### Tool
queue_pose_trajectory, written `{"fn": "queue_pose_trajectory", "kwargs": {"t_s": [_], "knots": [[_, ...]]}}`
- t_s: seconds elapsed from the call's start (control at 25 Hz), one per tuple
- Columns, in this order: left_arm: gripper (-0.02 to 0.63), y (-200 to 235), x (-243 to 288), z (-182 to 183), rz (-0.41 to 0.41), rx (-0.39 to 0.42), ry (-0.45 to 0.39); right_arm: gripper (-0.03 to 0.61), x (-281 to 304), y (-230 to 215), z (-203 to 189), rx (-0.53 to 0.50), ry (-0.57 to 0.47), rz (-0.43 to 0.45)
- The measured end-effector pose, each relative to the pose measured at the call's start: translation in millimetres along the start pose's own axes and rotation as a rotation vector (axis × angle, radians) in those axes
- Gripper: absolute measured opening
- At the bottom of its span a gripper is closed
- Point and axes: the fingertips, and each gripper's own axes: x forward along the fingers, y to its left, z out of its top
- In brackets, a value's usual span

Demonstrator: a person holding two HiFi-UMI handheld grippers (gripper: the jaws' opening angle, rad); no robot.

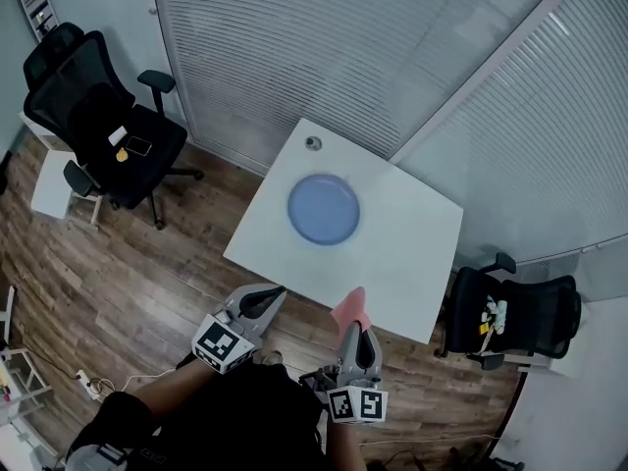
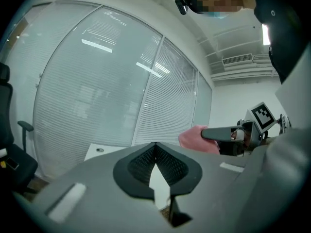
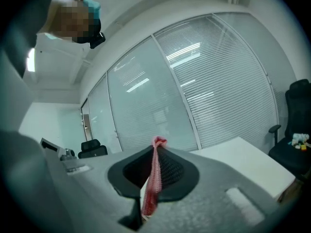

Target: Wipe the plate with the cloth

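Head view: at the far left a black office chair (image 1: 108, 126) stands on the wooden floor (image 1: 147, 263), with a few small items on its seat. Nearer and further right, the left gripper (image 1: 274, 291) points at the near left edge of the white table (image 1: 412, 253), its tips just short of that edge. The left gripper view shows its jaws pressed together with nothing between them.

The blue plate (image 1: 324, 209) lies flat on the table, in the far left part of the top, well apart from both grippers. A small round grommet (image 1: 313, 143) sits in the table's far corner, just beyond the plate. Slatted blinds (image 1: 294, 47) behind glass line the far side of the room.

To the right of the left gripper, the right gripper (image 1: 354, 325) points at the table's near edge. It pinches the pink cloth (image 1: 350, 308), and a bunched end pokes out past the tips, over that edge. In the right gripper view the cloth runs as a thin folded strip between the closed pads.

Furthest right, a second black office chair (image 1: 515, 312) stands just beside the table's right corner, with small items on its seat.
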Motion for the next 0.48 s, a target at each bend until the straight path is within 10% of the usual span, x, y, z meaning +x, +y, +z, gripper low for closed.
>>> {"fn": "queue_pose_trajectory", "kwargs": {"t_s": [0.48], "knots": [[0.002, 111.1, 22.8, 11.2, -0.051, 0.030, 0.052, 0.012, 100.2, 19.5, -1.4, -0.045, 0.031, -0.102]]}}
